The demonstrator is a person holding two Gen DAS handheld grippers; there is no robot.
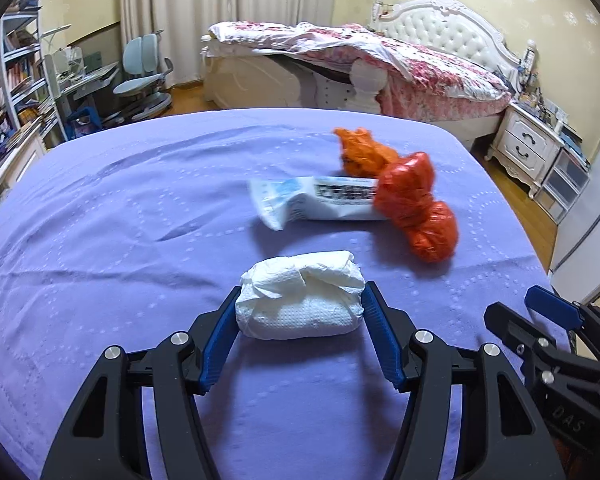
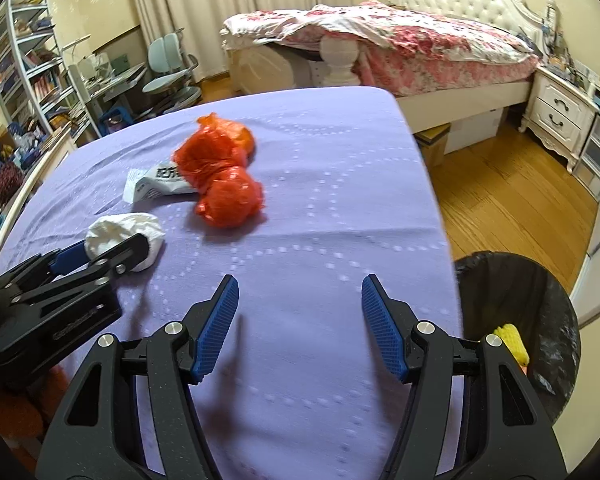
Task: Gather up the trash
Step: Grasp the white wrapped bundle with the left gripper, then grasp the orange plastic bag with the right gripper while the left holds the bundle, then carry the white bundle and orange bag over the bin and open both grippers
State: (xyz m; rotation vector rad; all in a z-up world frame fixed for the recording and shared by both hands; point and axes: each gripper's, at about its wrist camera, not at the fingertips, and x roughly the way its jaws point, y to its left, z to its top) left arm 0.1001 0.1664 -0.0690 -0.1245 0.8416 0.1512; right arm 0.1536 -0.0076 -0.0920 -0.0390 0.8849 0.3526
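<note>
A crumpled white tissue wad (image 1: 300, 296) lies on the purple tablecloth (image 1: 100, 240). My left gripper (image 1: 300, 300) has its blue pads on both sides of the wad, touching it; it also shows in the right wrist view (image 2: 100, 248) with the wad (image 2: 120, 232). Beyond lie a white printed wrapper (image 1: 316, 200) and knotted orange plastic bags (image 1: 412, 204), also seen in the right wrist view (image 2: 224, 176). My right gripper (image 2: 300, 312) is open and empty over the cloth. A black-lined trash bin (image 2: 512, 280) holding a yellow corn cob (image 2: 512, 344) stands at the table's right.
The table's right edge drops to a wooden floor (image 2: 500, 184). A bed (image 2: 400, 40) and a white nightstand (image 2: 560, 112) stand behind. A desk, chair (image 2: 168, 68) and bookshelves are at the far left.
</note>
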